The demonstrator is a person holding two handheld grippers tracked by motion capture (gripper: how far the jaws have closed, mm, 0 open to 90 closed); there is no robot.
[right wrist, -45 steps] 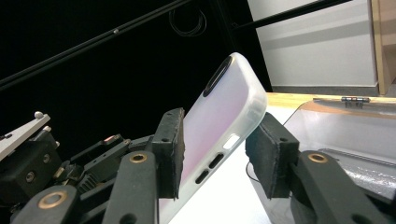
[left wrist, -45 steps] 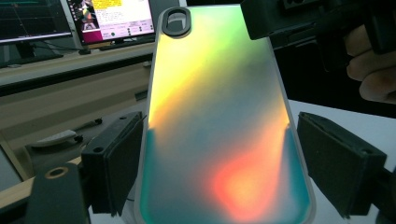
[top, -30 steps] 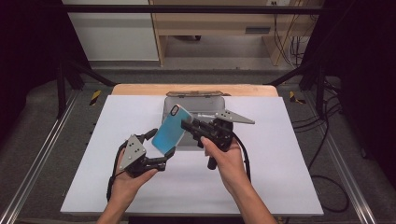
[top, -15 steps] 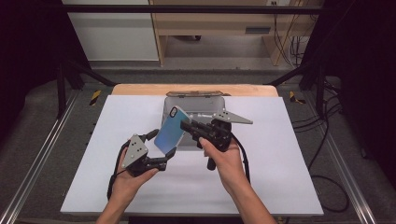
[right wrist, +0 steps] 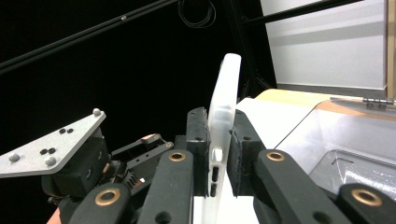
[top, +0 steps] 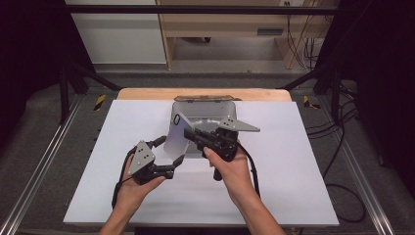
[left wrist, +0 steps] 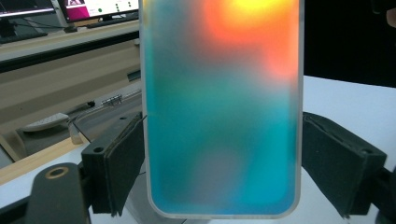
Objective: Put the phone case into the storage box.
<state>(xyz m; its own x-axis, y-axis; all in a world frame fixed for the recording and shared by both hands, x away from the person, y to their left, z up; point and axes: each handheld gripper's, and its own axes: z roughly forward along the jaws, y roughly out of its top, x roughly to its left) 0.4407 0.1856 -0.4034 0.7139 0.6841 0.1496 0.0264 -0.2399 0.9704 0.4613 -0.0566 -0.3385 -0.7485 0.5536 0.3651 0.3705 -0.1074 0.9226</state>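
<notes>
Since the earlier frames the phone case (top: 177, 135) has turned: its teal face no longer shows from above, and it reads pale grey-white in the high view.

Right gripper (right wrist: 219, 154): both black pads pressed flat against the case edge, one each side, clamped on it. The case (right wrist: 223, 102) stands upright and edge-on between them, with small cut-outs low on the rim; its lower end is cut off by the frame bottom.

Left gripper (left wrist: 219, 154): jaws spread, one either side of the case. The left pad looks to touch the case rim; the right pad stands just clear, a narrow gap visible. The case (left wrist: 222, 112) is close to the lens and blurred, frosted, teal with orange at the top; its upper end runs out of frame.

High view: left gripper (top: 166, 159) low and left of the case, right gripper (top: 188, 133) meeting the case from the right; contact points too small to resolve here. The case is held above the white table sheet (top: 293, 166), just in front of an open grey metal box (top: 205, 110), whose front is partly hidden by case and gripper.
</notes>
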